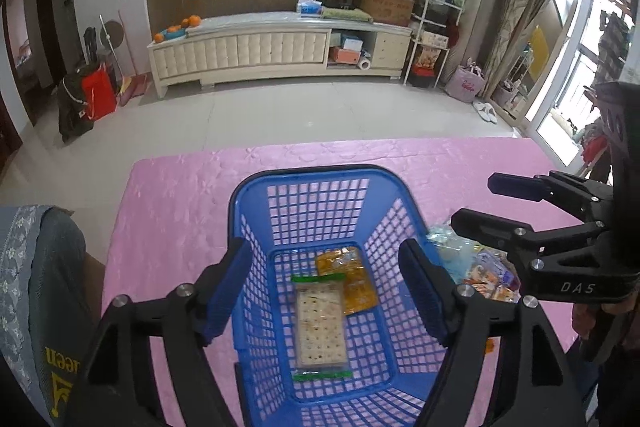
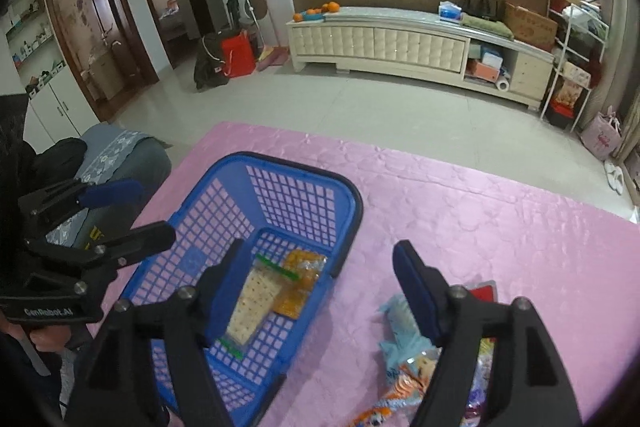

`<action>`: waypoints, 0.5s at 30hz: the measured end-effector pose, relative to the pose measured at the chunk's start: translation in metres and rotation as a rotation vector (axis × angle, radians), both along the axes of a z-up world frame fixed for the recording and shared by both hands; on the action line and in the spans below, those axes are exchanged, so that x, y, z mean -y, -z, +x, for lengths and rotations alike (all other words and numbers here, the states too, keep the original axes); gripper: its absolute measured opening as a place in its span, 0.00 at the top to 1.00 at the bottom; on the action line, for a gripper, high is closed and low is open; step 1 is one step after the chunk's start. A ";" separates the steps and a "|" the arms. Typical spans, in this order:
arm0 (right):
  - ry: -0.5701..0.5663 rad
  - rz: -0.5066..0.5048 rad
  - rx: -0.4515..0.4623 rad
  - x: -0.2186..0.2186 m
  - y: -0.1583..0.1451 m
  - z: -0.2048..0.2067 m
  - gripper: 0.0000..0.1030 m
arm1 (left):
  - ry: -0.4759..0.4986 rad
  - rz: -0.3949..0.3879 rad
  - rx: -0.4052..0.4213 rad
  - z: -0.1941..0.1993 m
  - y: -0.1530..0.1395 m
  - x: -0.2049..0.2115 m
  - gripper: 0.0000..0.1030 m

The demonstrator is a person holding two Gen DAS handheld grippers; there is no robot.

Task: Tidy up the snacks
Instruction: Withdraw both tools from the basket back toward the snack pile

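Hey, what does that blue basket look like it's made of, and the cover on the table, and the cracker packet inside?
Blue basket: looks like moulded plastic, an open grid with a smooth solid rim. Pink table cover: probably a satiny or plastic-coated cloth, shiny with an embossed pattern. Cracker packet: clear glossy film, the crackers showing through, with green bands at both ends.

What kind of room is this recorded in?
Most likely a home living room. A long cream TV cabinet stands against the far wall with oranges on top, slippers lie on the tiled floor, and the blue basket of snacks sits on a table with a pink cloth.
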State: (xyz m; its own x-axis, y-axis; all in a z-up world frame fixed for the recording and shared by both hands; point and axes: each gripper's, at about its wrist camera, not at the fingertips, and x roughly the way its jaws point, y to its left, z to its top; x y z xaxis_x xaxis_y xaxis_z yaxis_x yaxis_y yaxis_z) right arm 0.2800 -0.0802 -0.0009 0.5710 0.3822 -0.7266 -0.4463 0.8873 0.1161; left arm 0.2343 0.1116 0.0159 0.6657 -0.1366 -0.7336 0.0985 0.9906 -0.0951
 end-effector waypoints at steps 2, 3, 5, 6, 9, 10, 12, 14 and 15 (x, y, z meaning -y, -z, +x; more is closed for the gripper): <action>0.005 0.000 0.012 0.007 -0.007 -0.009 0.25 | 0.005 0.010 0.011 -0.009 -0.007 0.006 0.29; 0.008 0.002 0.020 0.008 -0.011 -0.013 0.25 | 0.006 0.014 0.015 -0.012 -0.009 0.008 0.29; 0.016 0.008 0.032 0.013 -0.017 -0.022 0.25 | 0.010 0.019 0.029 -0.021 -0.016 0.014 0.29; 0.017 0.011 0.036 0.014 -0.019 -0.025 0.25 | 0.010 0.021 0.034 -0.026 -0.020 0.016 0.29; 0.025 0.015 0.043 0.024 -0.026 -0.039 0.24 | 0.017 0.025 0.051 -0.038 -0.029 0.027 0.29; 0.025 0.017 0.045 0.026 -0.029 -0.043 0.24 | 0.019 0.029 0.055 -0.042 -0.032 0.030 0.29; 0.035 0.021 0.056 0.033 -0.035 -0.052 0.24 | 0.023 0.038 0.065 -0.049 -0.036 0.035 0.23; 0.044 0.030 0.064 0.038 -0.040 -0.059 0.24 | 0.031 0.048 0.077 -0.057 -0.042 0.040 0.23; 0.047 0.035 0.066 0.040 -0.042 -0.062 0.24 | 0.034 0.051 0.080 -0.060 -0.044 0.043 0.23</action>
